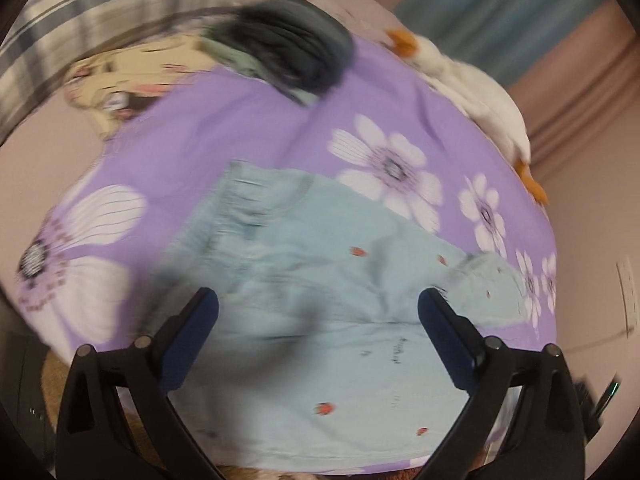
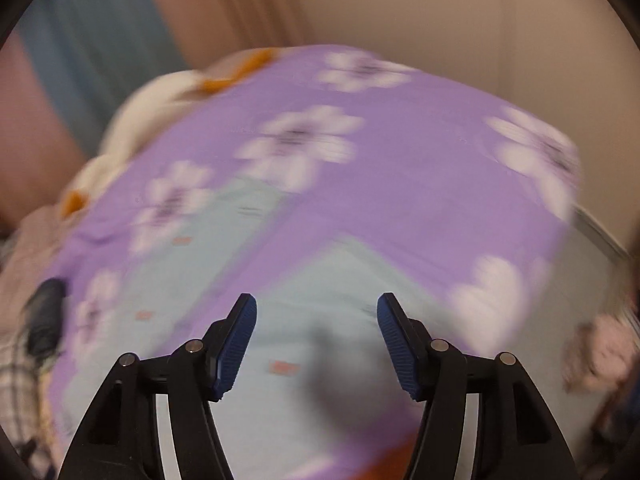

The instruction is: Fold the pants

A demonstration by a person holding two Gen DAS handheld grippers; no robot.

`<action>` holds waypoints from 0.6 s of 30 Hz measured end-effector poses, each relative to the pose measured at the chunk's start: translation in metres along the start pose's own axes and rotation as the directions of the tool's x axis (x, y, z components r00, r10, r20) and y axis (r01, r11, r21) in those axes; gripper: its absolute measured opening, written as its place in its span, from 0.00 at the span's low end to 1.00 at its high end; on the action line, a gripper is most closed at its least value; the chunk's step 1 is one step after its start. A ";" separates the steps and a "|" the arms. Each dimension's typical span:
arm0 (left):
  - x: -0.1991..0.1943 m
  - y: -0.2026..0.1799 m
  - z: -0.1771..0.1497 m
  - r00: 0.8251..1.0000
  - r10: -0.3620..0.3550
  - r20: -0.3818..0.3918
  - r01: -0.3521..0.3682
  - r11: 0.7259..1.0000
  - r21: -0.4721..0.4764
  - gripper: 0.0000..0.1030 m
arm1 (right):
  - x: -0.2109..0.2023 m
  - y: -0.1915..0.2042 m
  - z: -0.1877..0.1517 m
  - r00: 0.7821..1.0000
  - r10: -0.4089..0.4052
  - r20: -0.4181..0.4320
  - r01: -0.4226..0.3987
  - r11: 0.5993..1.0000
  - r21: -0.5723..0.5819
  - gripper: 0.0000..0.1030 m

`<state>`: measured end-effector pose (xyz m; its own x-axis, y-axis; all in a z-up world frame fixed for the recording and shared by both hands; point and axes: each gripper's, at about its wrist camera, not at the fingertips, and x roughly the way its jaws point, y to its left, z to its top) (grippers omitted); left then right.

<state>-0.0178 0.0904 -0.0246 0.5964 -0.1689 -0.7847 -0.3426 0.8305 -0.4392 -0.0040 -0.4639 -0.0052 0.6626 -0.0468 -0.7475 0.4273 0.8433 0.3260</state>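
Light blue pants (image 1: pixel 320 300) with small red spots lie spread on a purple flowered sheet (image 1: pixel 248 128). In the left wrist view my left gripper (image 1: pixel 318 300) is open above the waist end, holding nothing. In the right wrist view the pants (image 2: pixel 312 344) show as two legs that part toward the far side. My right gripper (image 2: pixel 316 306) is open above the nearer leg, holding nothing. Both views are blurred by motion.
A dark folded garment (image 1: pixel 288 52) lies at the far side of the sheet. A white plush toy with orange parts (image 1: pixel 480 92) lies along the sheet's edge, also in the right wrist view (image 2: pixel 160 96). A plaid cloth (image 1: pixel 80 12) is at the far left.
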 end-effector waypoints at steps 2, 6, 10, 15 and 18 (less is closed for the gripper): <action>0.012 -0.014 0.003 1.000 0.007 -0.014 -0.007 1.000 0.023 0.98 | 0.013 0.030 0.020 0.996 0.085 -0.034 -0.086 0.996 -0.034 0.61; 0.040 -0.026 0.010 0.998 0.036 -0.056 -0.036 0.999 0.007 0.97 | 0.062 0.093 0.050 0.970 0.191 -0.148 -0.202 0.977 -0.066 0.61; 0.057 -0.029 0.009 0.993 0.059 -0.101 -0.062 0.998 -0.026 0.97 | 0.143 0.151 0.070 0.938 0.172 -0.302 -0.193 0.980 -0.042 0.61; 0.055 -0.021 0.009 0.990 0.089 -0.113 -0.095 0.994 -0.053 0.97 | 0.223 0.200 0.070 0.925 0.040 -0.379 -0.061 0.997 -0.042 0.61; 0.055 -0.016 0.009 0.988 0.098 -0.119 -0.106 0.993 -0.058 0.97 | 0.253 0.214 0.067 0.925 -0.027 -0.380 0.012 0.999 -0.041 0.61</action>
<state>0.0267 0.0722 -0.0566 0.4691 -0.1485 -0.8706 -0.4452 0.8116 -0.3783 0.2966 -0.3309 -0.0860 0.3673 0.1372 -0.9199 0.4097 0.8641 0.2924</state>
